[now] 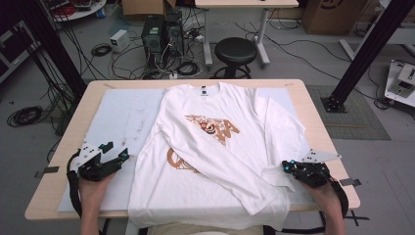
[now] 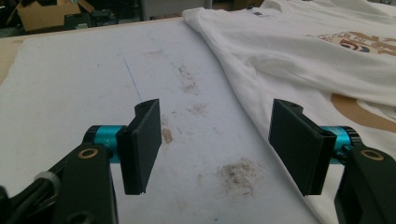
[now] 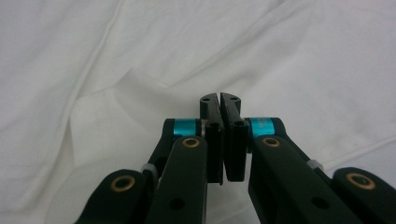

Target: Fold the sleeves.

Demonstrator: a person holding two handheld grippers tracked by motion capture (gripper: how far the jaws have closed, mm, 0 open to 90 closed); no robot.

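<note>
Hovering spread over the bare mat (image 2: pixel 93 93), my left fingers (image 2: pixel 144 140) sit just beside the shirt (image 1: pixel 215 147). My right fingers (image 3: pixel 210 135) are pressed together at its sleeve; whether they pinch cloth, I cannot tell.

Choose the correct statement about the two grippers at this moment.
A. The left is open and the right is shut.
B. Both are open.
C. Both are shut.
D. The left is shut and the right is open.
A: the left gripper has its jaws wide apart over the stained white mat, while the right gripper has its jaws pressed together above the white shirt.
</note>
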